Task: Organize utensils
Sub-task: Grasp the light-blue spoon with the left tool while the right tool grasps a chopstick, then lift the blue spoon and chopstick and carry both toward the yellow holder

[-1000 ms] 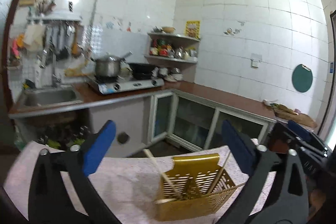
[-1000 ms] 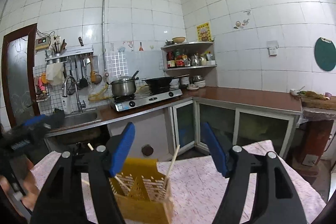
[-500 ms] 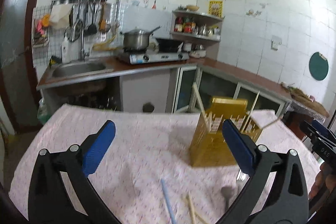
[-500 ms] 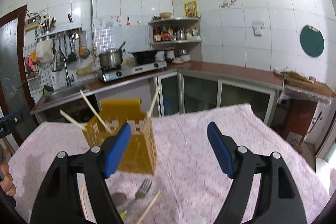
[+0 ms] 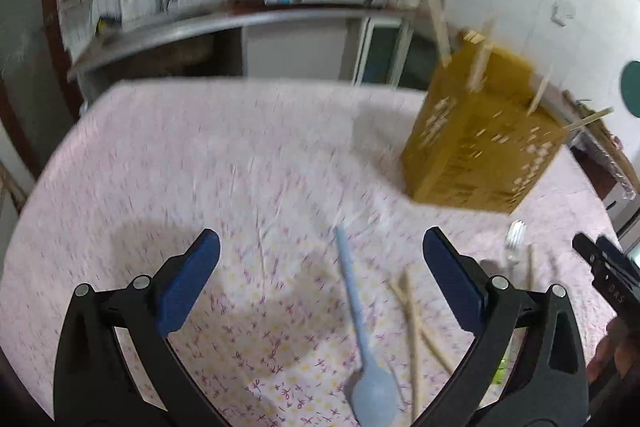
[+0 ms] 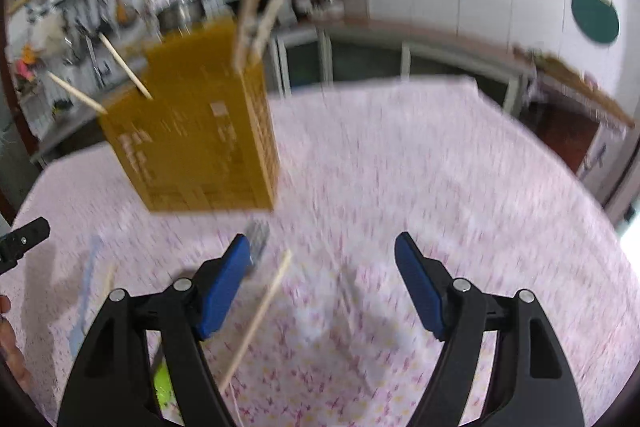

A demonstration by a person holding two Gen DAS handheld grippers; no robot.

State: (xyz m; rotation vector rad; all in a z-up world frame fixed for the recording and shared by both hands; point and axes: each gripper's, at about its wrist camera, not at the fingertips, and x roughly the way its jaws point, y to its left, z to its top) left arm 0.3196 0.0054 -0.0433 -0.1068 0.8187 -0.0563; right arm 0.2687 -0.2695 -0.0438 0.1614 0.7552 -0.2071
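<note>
Utensils lie loose on the cloth-covered bench (image 5: 200, 155) in front of the yellow holder (image 5: 480, 147).

Nearer than the holder: a blue spoon (image 5: 360, 339), chopsticks (image 5: 412, 311) beside it, a fork (image 5: 514, 239) close to the holder's base. Left tool (image 5: 320, 259) and right tool (image 6: 322, 259) both gape, empty.

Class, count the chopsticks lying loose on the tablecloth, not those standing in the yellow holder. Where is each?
3, at least. Two chopsticks lie crossed right of the blue spoon; one chopstick lies beside the fork. Blur and the fingers may hide more.
</note>
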